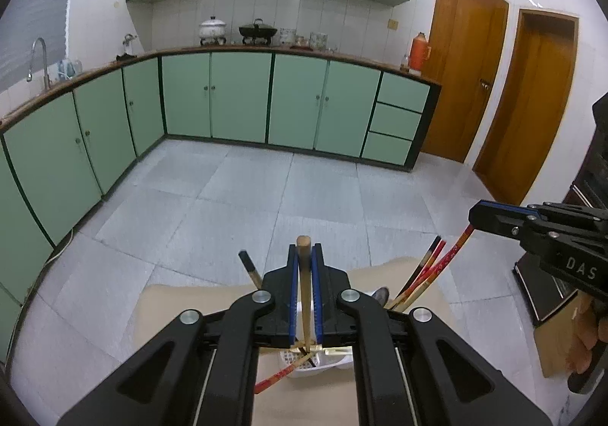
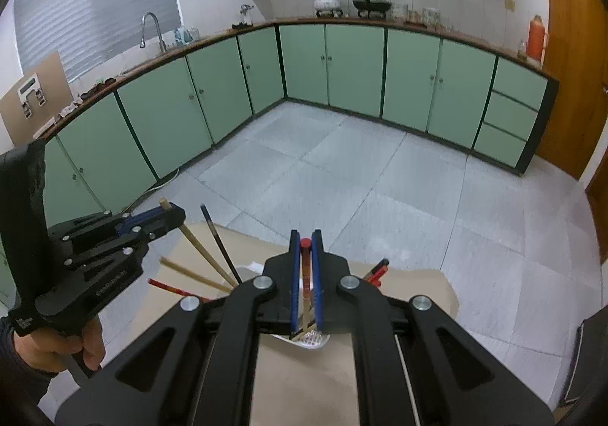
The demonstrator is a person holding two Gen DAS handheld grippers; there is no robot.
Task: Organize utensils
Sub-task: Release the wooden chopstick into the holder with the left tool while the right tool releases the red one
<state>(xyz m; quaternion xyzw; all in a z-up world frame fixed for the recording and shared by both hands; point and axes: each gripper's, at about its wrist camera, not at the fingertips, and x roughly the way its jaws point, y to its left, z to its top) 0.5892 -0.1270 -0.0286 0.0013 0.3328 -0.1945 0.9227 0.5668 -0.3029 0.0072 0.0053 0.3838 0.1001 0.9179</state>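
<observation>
Each claw is clamped on one chopstick, the left claw [image 1: 304, 255] on a wooden chopstick [image 1: 304, 276], the right claw [image 2: 305, 247] on a red chopstick [image 2: 306, 276], both shafts running steeply down into the white basket [image 1: 323, 365] directly beneath on the desk [image 1: 304, 403].
</observation>
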